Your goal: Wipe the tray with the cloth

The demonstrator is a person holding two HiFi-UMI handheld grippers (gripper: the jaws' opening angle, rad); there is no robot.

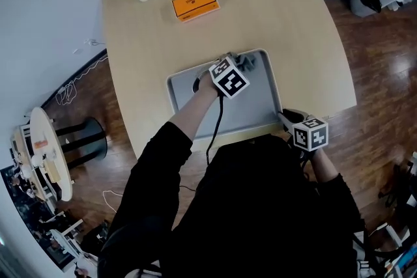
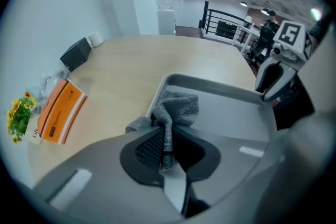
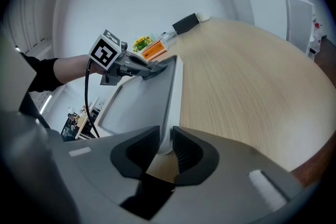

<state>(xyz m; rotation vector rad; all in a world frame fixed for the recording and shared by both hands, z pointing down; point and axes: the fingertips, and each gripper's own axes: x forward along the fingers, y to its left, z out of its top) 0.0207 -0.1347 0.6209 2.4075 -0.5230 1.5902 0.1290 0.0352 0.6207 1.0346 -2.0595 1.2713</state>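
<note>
In the head view we see the left gripper (image 1: 240, 66) over the far right corner of the grey tray (image 1: 195, 104), which lies on a light wooden table (image 1: 293, 23) above a dark floor (image 1: 371, 107).

In the left gripper view its jaws are fully closed on the grey cloth (image 2: 177, 106), which lies in that corner.

In the right gripper view the right gripper (image 3: 165, 147) is about half open, and its pads clamp the tray's near rim.
</note>
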